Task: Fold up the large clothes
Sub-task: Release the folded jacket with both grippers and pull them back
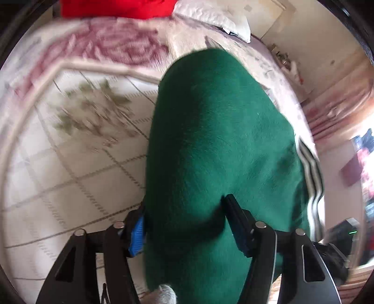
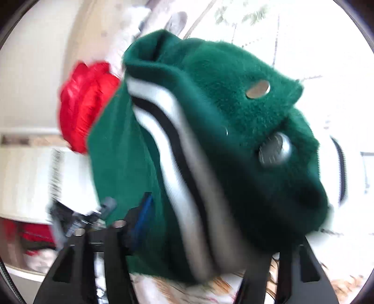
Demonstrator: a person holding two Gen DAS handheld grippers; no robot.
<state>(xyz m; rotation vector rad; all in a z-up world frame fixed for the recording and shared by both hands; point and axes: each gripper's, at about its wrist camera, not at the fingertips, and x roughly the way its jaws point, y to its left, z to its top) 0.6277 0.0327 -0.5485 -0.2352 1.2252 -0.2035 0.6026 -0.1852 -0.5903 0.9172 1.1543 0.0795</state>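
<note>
My left claw (image 1: 187, 217) has the green fleece jacket (image 1: 217, 145) bunched between its fingers, closed down only as far as the thick cloth allows. The blue pad of the left finger (image 1: 137, 236) presses the cloth from one side and the black right finger (image 1: 236, 217) from the other. The fabric is dense, napped fleece, dark green, hanging as a rounded, tapering lobe that runs away from me toward the far side. A ribbed band of white and black stripes (image 1: 312, 173) runs down its right edge.

Below lies a bedspread (image 1: 77, 163), pale, quilted in a grid, with blurred green leaf print and a large pink rose pattern farther off. A red garment (image 1: 114, 8) sits at the far edge, a white pillow (image 1: 210, 14) to its right. The bedspread to the left of the jacket is open; on the right the bed edge falls away to the room beyond.

My right claw (image 2: 205, 233) is buried in the same jacket (image 2: 233, 98); only its left finger, with a blue pad (image 2: 142, 217), shows, the other being covered by cloth, so I cannot tell how far it is closed. Here the fleece is heaped and folded over, the striped ribbed trim (image 2: 177, 163) curving down toward me. Two metal snap buttons (image 2: 274, 149) sit in the placket. A red quilted garment (image 2: 81, 103) lies behind on the left. Both views are motion-blurred.
</note>
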